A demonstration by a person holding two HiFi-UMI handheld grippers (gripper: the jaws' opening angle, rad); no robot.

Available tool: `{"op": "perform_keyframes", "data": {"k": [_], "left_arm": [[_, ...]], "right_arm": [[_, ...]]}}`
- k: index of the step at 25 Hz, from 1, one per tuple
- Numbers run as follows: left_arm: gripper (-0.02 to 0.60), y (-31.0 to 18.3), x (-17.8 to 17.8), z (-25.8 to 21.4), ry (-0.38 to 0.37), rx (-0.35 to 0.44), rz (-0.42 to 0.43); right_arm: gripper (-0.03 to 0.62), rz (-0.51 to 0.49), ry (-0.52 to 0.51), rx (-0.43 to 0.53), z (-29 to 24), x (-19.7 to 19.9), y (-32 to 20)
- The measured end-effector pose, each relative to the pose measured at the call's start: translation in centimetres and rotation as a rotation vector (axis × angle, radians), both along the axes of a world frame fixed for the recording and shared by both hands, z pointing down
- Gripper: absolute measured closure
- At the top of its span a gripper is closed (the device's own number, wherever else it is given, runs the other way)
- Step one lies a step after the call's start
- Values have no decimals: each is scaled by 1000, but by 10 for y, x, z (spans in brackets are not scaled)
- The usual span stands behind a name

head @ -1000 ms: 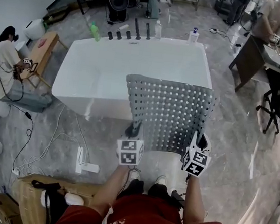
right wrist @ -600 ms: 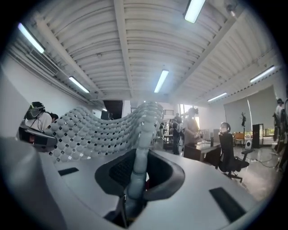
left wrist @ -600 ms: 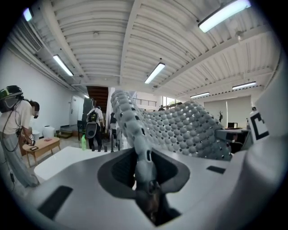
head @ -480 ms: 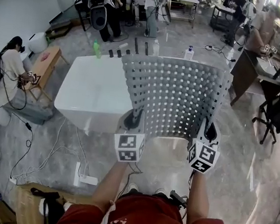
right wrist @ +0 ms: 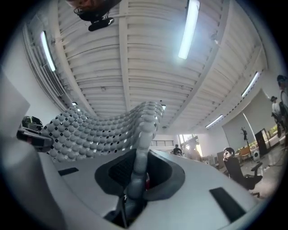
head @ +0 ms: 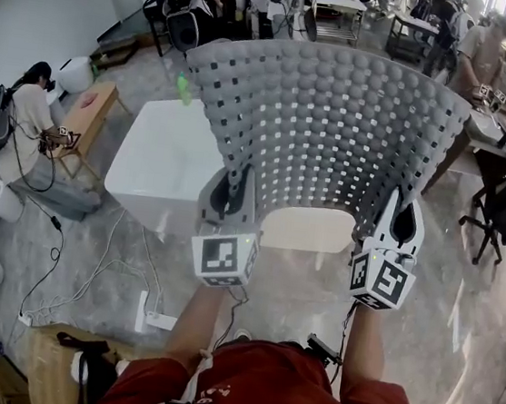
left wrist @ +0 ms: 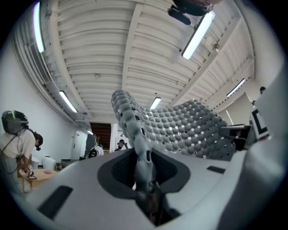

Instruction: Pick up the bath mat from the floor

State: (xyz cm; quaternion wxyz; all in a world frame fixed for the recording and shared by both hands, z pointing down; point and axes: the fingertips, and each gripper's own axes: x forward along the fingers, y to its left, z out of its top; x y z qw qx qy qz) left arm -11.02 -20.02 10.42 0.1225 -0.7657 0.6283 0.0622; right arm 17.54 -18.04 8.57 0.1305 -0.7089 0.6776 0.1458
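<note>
We hold the bath mat [head: 321,132] by its near edge, with the left gripper [head: 233,194] and right gripper [head: 401,222] both clamped on it. It hangs higher than a second ago, well off the floor, so the pick-up seems done.

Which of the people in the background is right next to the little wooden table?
The person at the far left, in a pale top, is beside the wooden table; the other people are farther back among desks.
</note>
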Motion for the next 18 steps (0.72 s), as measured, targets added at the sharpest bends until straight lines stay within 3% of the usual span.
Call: {"op": "perform_keyframes", "data": {"k": [5,18], "left_arm": [[497,16,-11,-12,1,65,-31],[497,24,-30,-14,-3,72,-68]], "right_arm": [[522,-12,-15,45,-8,-6,11],[517,-28,-11,43,-7,-20,13]]}}
